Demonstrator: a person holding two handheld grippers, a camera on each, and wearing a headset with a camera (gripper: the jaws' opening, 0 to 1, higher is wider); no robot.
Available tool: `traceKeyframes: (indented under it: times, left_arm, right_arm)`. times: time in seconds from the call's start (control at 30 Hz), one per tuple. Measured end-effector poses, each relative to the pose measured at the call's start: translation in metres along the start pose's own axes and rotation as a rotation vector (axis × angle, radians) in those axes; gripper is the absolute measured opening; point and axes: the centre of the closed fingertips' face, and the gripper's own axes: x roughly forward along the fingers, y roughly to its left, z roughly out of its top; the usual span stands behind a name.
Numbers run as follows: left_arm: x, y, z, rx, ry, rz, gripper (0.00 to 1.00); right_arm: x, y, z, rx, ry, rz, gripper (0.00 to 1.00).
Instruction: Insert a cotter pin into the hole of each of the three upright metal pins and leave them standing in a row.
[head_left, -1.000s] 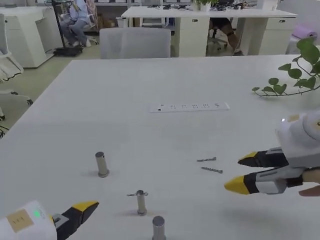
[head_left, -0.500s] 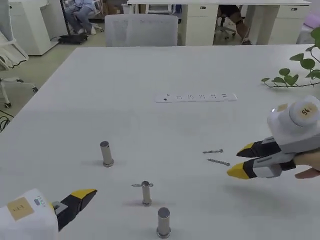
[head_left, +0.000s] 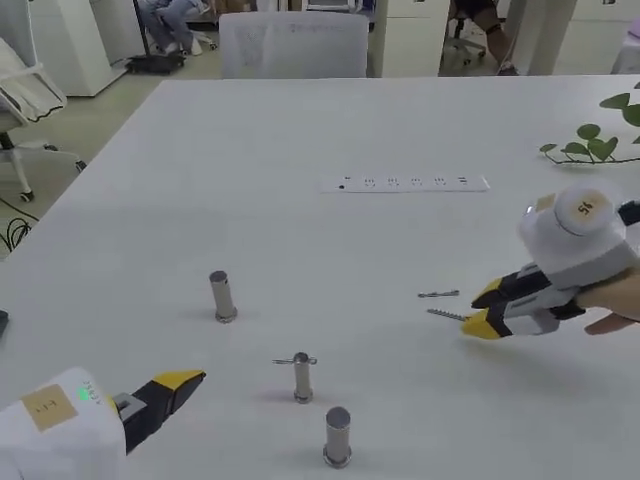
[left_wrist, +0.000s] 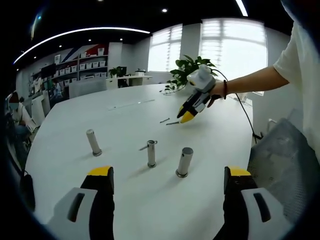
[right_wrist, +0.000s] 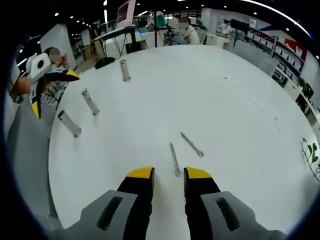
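Head view: on a white table (head_left: 300, 150), three upright metal pins stand between six and eight o'clock: far pin (head_left: 223, 297), middle pin (head_left: 302, 377) carrying an inserted cotter pin (head_left: 290, 360), and near pin (head_left: 337, 436).

Left gripper view: the left gripper (left_wrist: 168, 172) has its jaws wide apart and empty.

Right gripper view: the right gripper (right_wrist: 169, 172) has its jaws slightly apart. The nearer cotter pin (right_wrist: 175, 159) lies unclamped at twelve o'clock, and the farther cotter pin (right_wrist: 191, 144) at one.

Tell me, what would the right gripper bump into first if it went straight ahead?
Most likely the nearer cotter pin, lying flat just ahead of the right gripper, in line with the gap between its jaws; height above the table is unclear.
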Motion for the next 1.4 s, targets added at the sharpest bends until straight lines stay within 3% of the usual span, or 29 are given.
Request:
traceKeyframes:
  times: [0.27, 0.67, 1.4]
  left_arm:
    - [0.0, 0.001, -0.002, -0.017, 0.004, 0.004, 0.87]
    - [0.001, 0.003, -0.002, -0.026, 0.011, 0.007, 0.85]
    - [-0.003, 0.004, 0.0, -0.024, 0.015, 0.004, 0.83]
  right_arm:
    - [0.008, -0.006, -0.001, -0.024, 0.06, 0.017, 0.17]
    - [0.017, -0.009, -0.005, -0.044, 0.136, 0.049, 0.13]
    - [0.018, -0.011, -0.007, -0.217, 0.26, 0.027, 0.06]
